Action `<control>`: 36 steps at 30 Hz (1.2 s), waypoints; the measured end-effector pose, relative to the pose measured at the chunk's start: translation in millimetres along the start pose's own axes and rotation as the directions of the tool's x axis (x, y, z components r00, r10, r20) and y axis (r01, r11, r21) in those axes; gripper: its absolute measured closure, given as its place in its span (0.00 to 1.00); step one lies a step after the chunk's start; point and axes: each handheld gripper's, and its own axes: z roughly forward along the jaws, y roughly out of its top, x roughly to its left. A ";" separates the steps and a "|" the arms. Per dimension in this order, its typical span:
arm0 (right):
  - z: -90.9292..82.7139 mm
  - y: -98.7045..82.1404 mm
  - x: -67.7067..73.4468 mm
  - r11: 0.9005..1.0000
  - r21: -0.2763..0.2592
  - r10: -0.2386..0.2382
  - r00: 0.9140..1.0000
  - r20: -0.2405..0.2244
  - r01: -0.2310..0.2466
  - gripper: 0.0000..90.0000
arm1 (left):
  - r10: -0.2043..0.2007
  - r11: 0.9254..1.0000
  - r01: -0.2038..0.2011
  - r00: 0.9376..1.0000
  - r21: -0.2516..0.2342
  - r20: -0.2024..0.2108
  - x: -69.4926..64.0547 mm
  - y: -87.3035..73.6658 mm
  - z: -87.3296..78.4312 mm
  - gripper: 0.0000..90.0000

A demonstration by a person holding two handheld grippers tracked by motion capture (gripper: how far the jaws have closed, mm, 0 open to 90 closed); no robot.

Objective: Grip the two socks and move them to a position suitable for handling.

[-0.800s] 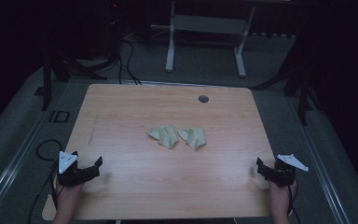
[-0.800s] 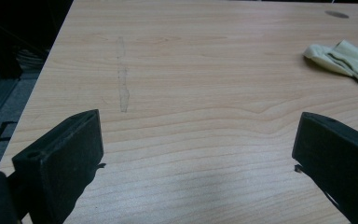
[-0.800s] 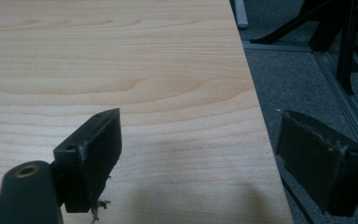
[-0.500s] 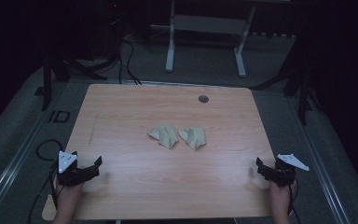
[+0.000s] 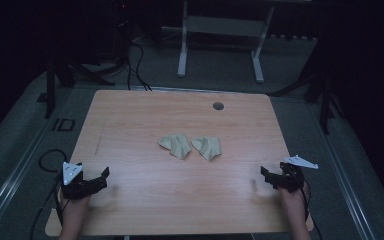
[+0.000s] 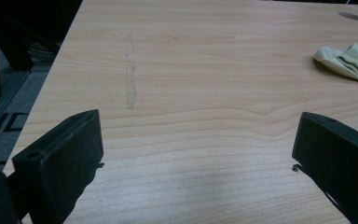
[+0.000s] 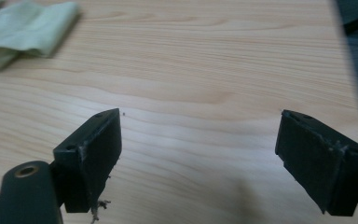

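Now hovering with both sets of jaws gaping wide and gripping nothing, near corners of the table.

Sitting low at the near left, left gripper (image 5: 96, 179) spreading its black jaws with bare wood between them, a hand (image 5: 72, 212) holding it from below, grey three-cornered plate (image 5: 71, 171) riding on top; resting at the near right edge, right gripper (image 5: 269, 176) likewise spread and empty, jaws pointing inward across the table (image 5: 130, 115). Moving outward, lying well apart from both grippers at mid-table: two pale folded socks side by side, left sock (image 5: 176, 145) and right sock (image 5: 207, 147), nearly touching. Showing at the upper right of the left gripper view, left sock (image 6: 352, 60); peeking in at the upper left of the right gripper view, right sock (image 7: 28, 30). Sitting farther back, near the far edge, a small dark round hole (image 5: 218, 106).
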 end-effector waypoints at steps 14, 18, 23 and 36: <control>37.1 36.0 43.3 0.996 0.051 -0.064 0.984 -0.168 0.074 0.15 | -0.018 1.000 0.017 1.000 0.007 0.021 0.4 0.4 -0.3 0.02; 47.6 48.2 59.2 0.993 0.062 -0.084 0.979 -0.184 0.097 0.15 | -0.007 1.000 0.006 0.999 0.026 0.045 -3.3 1.2 0.8 0.02; 60.5 61.8 78.8 0.988 0.068 -0.120 0.970 -0.211 0.137 0.15 | -0.045 0.998 0.041 0.997 0.058 0.069 -3.6 1.9 0.5 0.02; 102.6 95.8 122.2 0.971 0.077 -0.200 0.946 -0.254 0.226 0.22 | -0.008 0.998 0.004 0.998 0.070 0.056 -4.8 1.6 1.5 0.02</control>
